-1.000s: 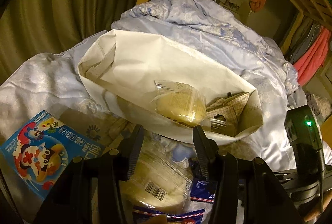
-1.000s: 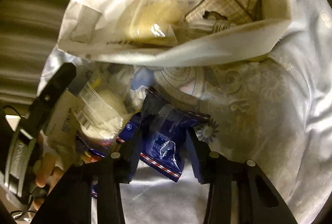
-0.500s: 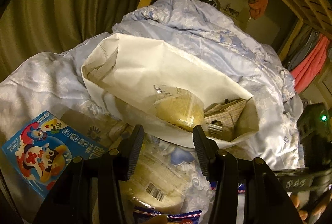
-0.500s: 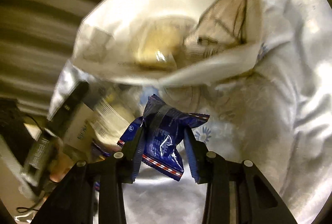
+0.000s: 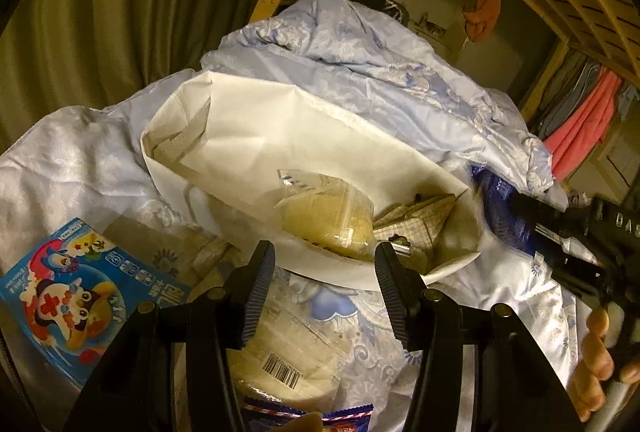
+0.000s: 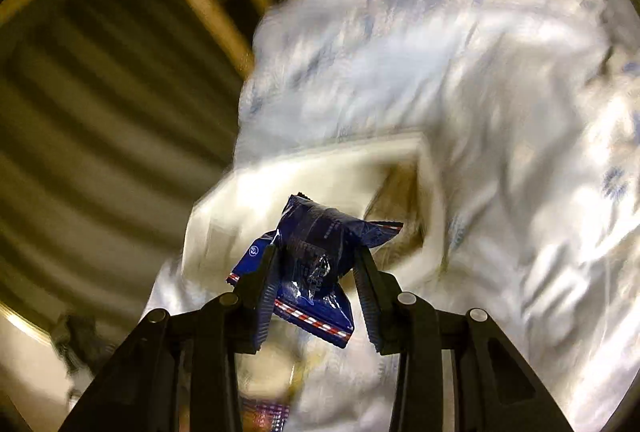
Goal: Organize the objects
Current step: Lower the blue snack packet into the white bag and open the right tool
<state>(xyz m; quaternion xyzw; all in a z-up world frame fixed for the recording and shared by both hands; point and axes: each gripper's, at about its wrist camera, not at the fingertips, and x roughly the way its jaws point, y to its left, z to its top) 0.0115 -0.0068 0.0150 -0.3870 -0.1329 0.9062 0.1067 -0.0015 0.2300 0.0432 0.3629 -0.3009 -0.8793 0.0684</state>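
Right gripper (image 6: 316, 272) clamped on a crinkled dark-blue foil snack packet (image 6: 316, 252), carried above the bedding.
An open white paper bag (image 6: 304, 183) lies just beyond the packet at twelve o'clock, its mouth's long axis running nine to three; this hand is judged nearer to it. Left gripper's (image 5: 324, 286) jaws are opening over a clear-wrapped bread pack (image 5: 280, 356), nothing pinched.
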